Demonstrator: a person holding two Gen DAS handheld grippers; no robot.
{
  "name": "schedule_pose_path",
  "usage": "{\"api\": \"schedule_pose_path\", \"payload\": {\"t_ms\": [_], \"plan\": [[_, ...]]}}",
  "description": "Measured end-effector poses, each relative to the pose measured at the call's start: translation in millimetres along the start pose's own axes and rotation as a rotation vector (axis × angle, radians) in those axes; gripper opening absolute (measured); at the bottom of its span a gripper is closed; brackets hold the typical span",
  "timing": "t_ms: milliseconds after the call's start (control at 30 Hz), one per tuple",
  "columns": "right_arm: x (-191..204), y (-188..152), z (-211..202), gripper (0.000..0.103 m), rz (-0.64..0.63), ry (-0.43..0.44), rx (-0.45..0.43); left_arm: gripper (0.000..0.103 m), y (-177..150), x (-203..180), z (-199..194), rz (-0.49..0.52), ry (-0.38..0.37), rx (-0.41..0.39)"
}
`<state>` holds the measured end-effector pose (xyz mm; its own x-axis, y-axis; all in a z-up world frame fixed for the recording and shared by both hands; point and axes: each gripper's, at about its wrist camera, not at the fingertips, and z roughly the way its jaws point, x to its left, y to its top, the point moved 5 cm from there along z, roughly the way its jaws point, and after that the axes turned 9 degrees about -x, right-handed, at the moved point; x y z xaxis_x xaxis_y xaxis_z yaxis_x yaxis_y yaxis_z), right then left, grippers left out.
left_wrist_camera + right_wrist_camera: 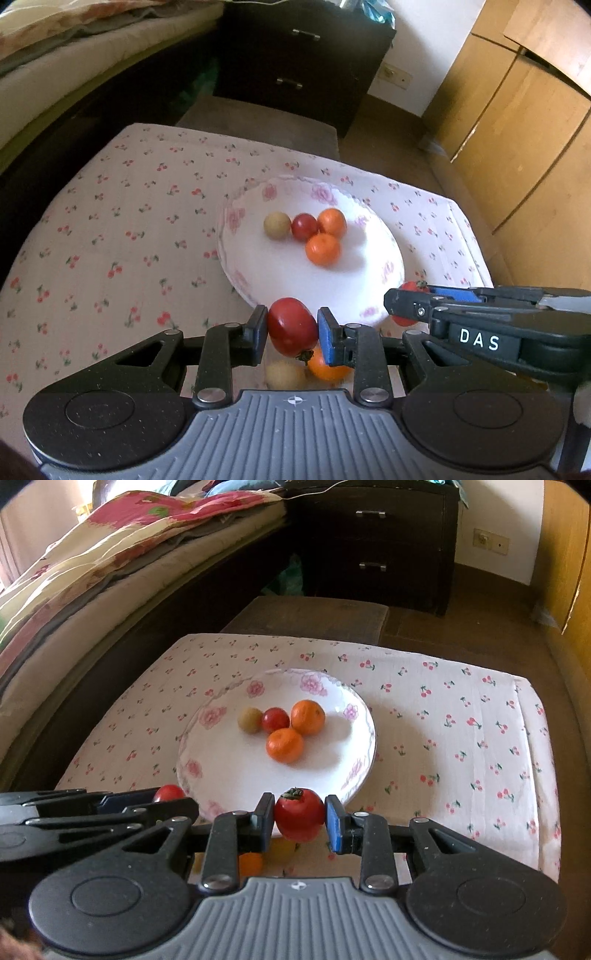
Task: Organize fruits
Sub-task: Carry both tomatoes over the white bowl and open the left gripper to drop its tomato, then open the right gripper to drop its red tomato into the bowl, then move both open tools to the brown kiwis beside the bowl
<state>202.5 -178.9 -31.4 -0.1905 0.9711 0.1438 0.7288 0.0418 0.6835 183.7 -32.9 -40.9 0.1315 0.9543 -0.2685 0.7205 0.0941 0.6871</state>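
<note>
- Left gripper [292, 330] clamped on a red tomato [292, 325], carried just short of the near rim of the floral plate [236, 225].
- Right gripper [300, 818] likewise closed on a second tomato [300, 819], green stalk up, held over the near edge of the same plate.
- Both tools side by side and close together; in the left view, the right one crossing in from the right at about the same level.
- Already resting mid-plate: a pale round fruit [250, 720], a small red tomato [275, 720], two oranges [308, 716] [284, 745], all touching in a cluster.
- Still loose on the cherry-print cloth [110, 229] under the left tool: another orange [327, 369] and a pale fruit [284, 373], partly hidden by the fingers.
- Likely step: carrying both tomatoes forward to set them on the plate.
- Best done by advancing one at a time, to avoid knocking tools together.
- Aim for the bare white area near the cluster, not on top of it.
- Lower until the fruit meets the plate before easing the squeeze; round fruit dropped from height would probably roll off.
- Gentle pressure only, since soft skin bruises or splits easily.
</note>
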Motion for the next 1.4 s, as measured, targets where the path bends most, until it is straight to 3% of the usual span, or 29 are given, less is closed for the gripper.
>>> {"api": "schedule_pose_path", "payload": {"t_ms": [567,867,1400], "plan": [[-7.0,5.5,31.7,0.031,0.03,0.011,0.015,0.037,13.6,3.5,30.7,-0.035,0.008,0.013],[-8.0,11.3,19.3,0.031,0.042,0.0,-0.023,0.038,14.1,1.3,22.6,-0.03,-0.01,0.002],[15.1,-16.4,-23.1,0.031,0.022,0.029,-0.025,0.041,-7.0,4.1,-7.3,-0.019,-0.043,0.011]]}}
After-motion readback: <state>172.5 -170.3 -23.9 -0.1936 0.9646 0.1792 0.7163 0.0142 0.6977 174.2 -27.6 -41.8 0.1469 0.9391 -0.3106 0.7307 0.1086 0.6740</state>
